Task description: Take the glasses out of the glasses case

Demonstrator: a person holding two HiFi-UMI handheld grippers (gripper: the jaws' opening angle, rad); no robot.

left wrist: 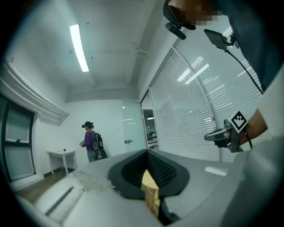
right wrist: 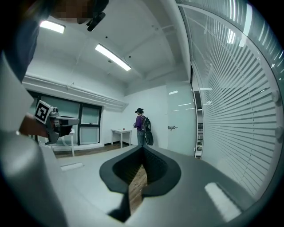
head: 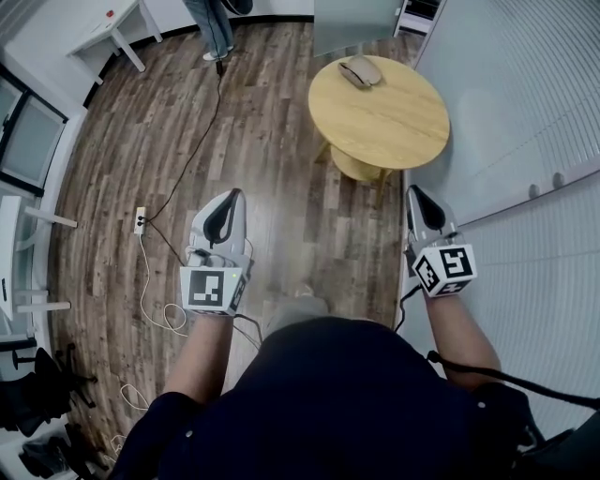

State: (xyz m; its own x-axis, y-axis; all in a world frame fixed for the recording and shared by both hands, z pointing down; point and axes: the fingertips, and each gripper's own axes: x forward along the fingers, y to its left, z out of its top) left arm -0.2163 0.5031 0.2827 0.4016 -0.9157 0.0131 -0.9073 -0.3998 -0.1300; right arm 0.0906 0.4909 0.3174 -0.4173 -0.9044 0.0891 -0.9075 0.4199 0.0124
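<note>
A tan glasses case (head: 360, 71) lies closed on the far side of a round wooden table (head: 384, 122); no glasses show. Both grippers hang over the wooden floor, well short of the table. My left gripper (head: 233, 195) points forward with its jaws together and nothing in them. To the table's near right, my right gripper (head: 413, 192) is also shut and empty. In the left gripper view the jaws (left wrist: 146, 152) meet at their tips, and the right gripper (left wrist: 224, 134) shows at the side. The right gripper view has its jaws (right wrist: 142, 148) closed too, with the left gripper (right wrist: 57, 124) at the left.
A wall of white blinds (head: 525, 122) runs close along the right. A black cable (head: 187, 159) and a power strip (head: 140, 220) lie on the floor at the left. A person (head: 214, 28) stands at the far end near a small white table (head: 117, 28).
</note>
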